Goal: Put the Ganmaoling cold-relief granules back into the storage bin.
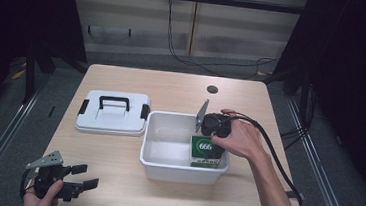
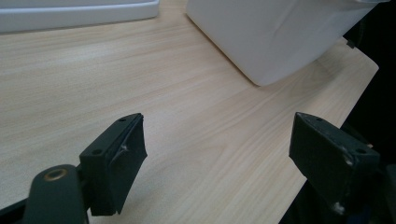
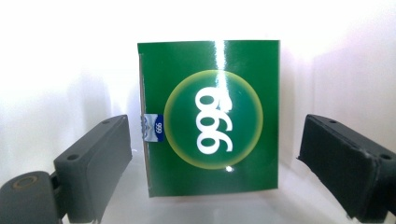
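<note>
A green box (image 1: 206, 151) with a white "666" in a yellow-ringed circle stands upright in the right end of a white plastic bin (image 1: 170, 116). My right gripper (image 1: 212, 134), held in a hand, reaches down into the bin over the box. In the right gripper view the green box (image 3: 210, 116) stands between the two jaws of the right gripper (image 3: 212, 149), which is open, with a gap on each side of the box. My left gripper (image 1: 89, 175) is open near the table's front left corner, and the left gripper (image 2: 217, 144) has nothing between its jaws.
A white lid with a black handle (image 1: 113, 113) lies flat left of the bin. The wooden table (image 1: 172, 89) has a round cable hole (image 1: 212, 89) at the back. In the left gripper view the bin's wall (image 2: 280, 37) and the lid's edge (image 2: 70, 11) lie ahead.
</note>
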Available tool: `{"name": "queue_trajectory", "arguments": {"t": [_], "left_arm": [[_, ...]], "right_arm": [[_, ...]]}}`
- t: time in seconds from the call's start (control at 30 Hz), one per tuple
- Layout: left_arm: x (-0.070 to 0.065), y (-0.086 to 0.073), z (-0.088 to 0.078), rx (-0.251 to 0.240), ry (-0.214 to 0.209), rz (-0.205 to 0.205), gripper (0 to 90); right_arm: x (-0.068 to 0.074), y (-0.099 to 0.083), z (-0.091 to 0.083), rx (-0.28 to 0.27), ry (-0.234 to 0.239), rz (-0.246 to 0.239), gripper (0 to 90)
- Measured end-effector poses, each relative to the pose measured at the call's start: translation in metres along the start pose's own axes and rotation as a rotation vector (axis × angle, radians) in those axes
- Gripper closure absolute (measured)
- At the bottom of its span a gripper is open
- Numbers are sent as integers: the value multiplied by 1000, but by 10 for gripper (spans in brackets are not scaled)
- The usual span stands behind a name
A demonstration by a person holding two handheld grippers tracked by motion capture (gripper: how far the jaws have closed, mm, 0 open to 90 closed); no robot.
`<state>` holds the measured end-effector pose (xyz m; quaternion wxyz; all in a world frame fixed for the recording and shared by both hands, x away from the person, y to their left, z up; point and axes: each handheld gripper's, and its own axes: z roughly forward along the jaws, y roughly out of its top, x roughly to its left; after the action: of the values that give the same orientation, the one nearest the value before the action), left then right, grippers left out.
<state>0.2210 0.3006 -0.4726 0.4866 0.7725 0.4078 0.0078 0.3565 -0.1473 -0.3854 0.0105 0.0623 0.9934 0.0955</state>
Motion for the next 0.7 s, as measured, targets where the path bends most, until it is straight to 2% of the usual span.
{"name": "queue_trajectory", "arguments": {"t": [0.03, 0.1, 0.17, 0.27, 0.3, 0.33, 0.37, 0.4, 0.43, 0.47, 0.53, 0.6, 0.63, 0.7], "left_arm": [[0, 0, 0, 2, -1, 0, 186], [0, 0, 0, 2, 0, 1, 186], [0, 0, 1, 6, 2, 2, 186], [0, 0, 0, 4, 2, 1, 186], [0, 0, 0, 4, 1, 1, 186], [0, 0, 0, 4, 2, 1, 186], [0, 0, 0, 4, 2, 1, 186], [0, 0, 0, 4, 1, 2, 186], [0, 0, 0, 4, 1, 2, 186], [0, 0, 0, 3, 2, 1, 186], [0, 0, 0, -1, 1, -3, 186], [0, 0, 0, -2, 3, -1, 186], [0, 0, 0, -1, 3, -2, 186], [0, 0, 0, 0, 4, -1, 186]], "right_arm": [[1, -2, -2, -13, -6, 16, 85], [0, -7, -7, -60, -10, 7, 86], [1, -10, -10, -69, 3, 19, 86], [0, -17, -20, -150, -15, 35, 87], [0, -17, -20, -150, -15, 35, 87], [0, -21, -26, -206, -12, 53, 93], [0, -21, -26, -206, -12, 53, 93], [0, -23, -28, -230, -3, 69, 106], [1, -28, -31, -278, 8, 76, 119], [1, -28, -31, -278, 8, 76, 119], [1, -34, -32, -317, -5, 90, 120], [1, -39, -33, -361, -12, 84, 120], [4, -46, -35, -401, -14, 99, 120], [5, -48, -36, -418, -14, 103, 120]]}}
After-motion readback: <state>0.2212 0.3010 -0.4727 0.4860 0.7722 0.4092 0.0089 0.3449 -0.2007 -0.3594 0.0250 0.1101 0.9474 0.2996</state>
